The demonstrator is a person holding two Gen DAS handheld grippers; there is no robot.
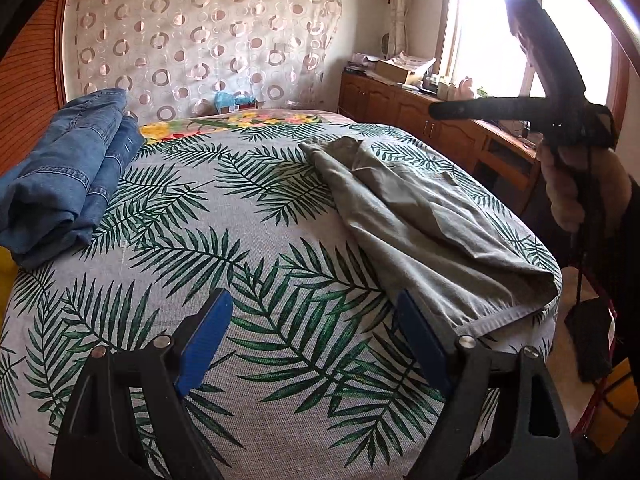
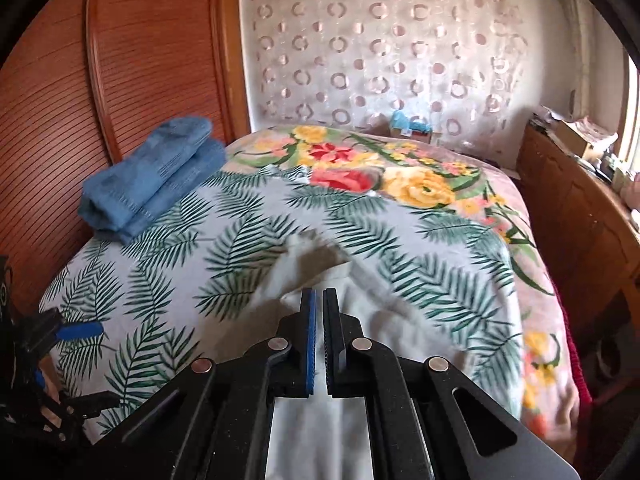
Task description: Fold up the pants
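A pair of grey-green cotton pants (image 1: 420,216) lies loosely spread on a bed covered with a grey palm-leaf print bedspread (image 1: 224,240). The pants sit on the right half of the bed, their long axis running diagonally from the far middle of the bed toward the near right edge, where a hemmed end reaches the corner.

The left hand-held gripper (image 1: 312,340) hovers over bare bedspread with its blue-padded jaws spread wide and holding nothing; the pants lie ahead and to its right, the hemmed end just beside its right finger.

The right hand-held gripper (image 2: 319,340) is directly above the pale cloth of the pants, its jaws drawn nearly together with only a thin gap; no fabric appears between them. From the left wrist view it is raised in the air above the right side of the bed.

The right hand is nearer the garment, and probably placed to take hold first.

A stack of folded blue denim jeans (image 1: 68,184) rests at the far left, well apart.
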